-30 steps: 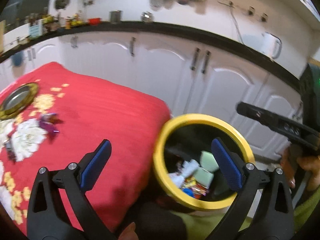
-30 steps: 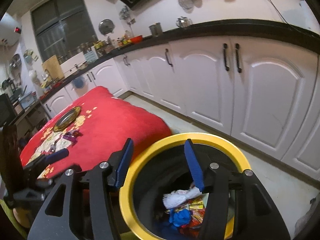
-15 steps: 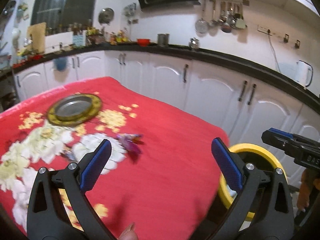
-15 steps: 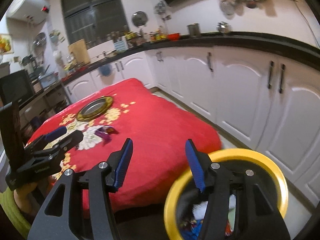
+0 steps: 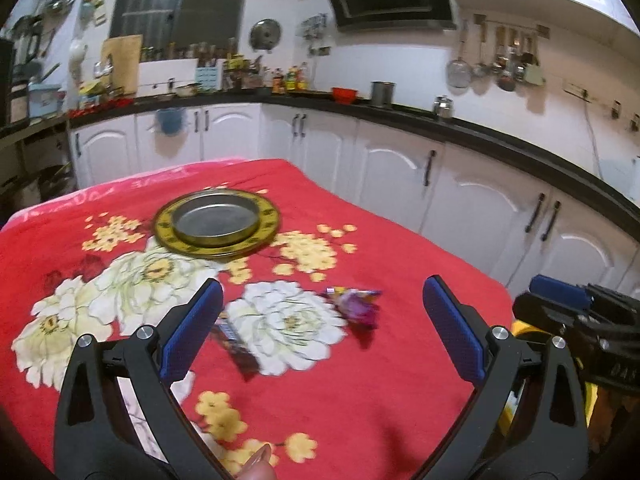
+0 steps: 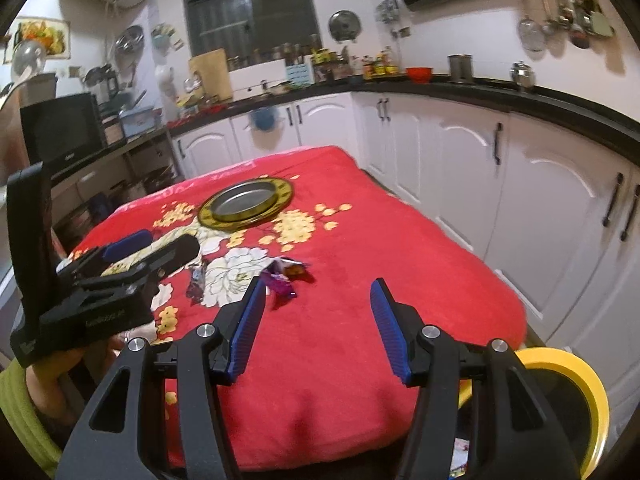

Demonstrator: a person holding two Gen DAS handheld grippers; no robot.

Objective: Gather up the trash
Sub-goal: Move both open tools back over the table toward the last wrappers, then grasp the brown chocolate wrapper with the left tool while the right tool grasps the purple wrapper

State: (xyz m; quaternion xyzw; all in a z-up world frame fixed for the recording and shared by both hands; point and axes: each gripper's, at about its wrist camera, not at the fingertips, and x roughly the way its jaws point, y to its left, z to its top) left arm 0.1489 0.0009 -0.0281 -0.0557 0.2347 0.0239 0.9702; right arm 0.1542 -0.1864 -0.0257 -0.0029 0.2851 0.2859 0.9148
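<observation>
Two wrappers left on the red surface [image 5: 400, 380]

Left gripper [image 5: 322, 328] fingers wide, right gripper [image 6: 316, 322] fingers half-spread, both empty; purple wrapper [image 5: 356, 306] and dark wrapper [image 5: 236, 346] lie near each other.

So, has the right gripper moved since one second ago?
Yes. The right gripper has swung away from above the yellow bin, which now sits low at the right of its view, and faces the red table and its wrappers.

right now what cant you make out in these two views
- Yellow bin: contents mostly hidden behind the right gripper in the right wrist view; nearly cut off behind the left gripper in the left wrist view.
- Purple wrapper: print blurred in both views.
- Dark wrapper: partly hidden by a finger, left wrist view.
</observation>
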